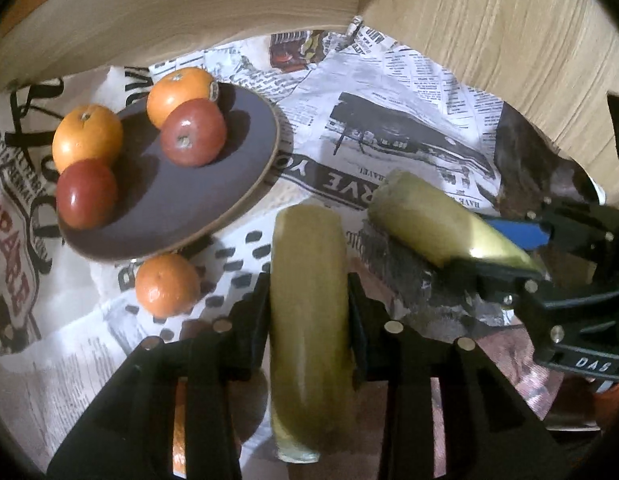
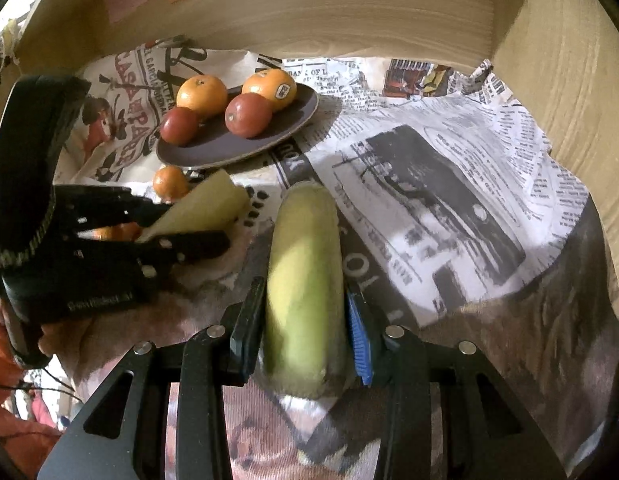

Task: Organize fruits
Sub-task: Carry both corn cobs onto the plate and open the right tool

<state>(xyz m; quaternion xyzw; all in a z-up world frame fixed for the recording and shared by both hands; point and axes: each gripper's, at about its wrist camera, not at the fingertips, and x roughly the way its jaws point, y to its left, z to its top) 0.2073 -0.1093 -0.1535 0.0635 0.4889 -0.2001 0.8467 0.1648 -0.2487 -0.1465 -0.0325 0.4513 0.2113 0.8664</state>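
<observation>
Left gripper (image 1: 309, 284) clamps a yellow-green banana (image 1: 307, 300) between its pads; right gripper (image 2: 305, 320) likewise grips a second banana (image 2: 305, 280). Both hang over the newspaper (image 1: 389, 92), beside the dark plate (image 1: 189, 200) holding two oranges and two apples. Loose orange (image 1: 167, 285) lies just beside plate.
</observation>
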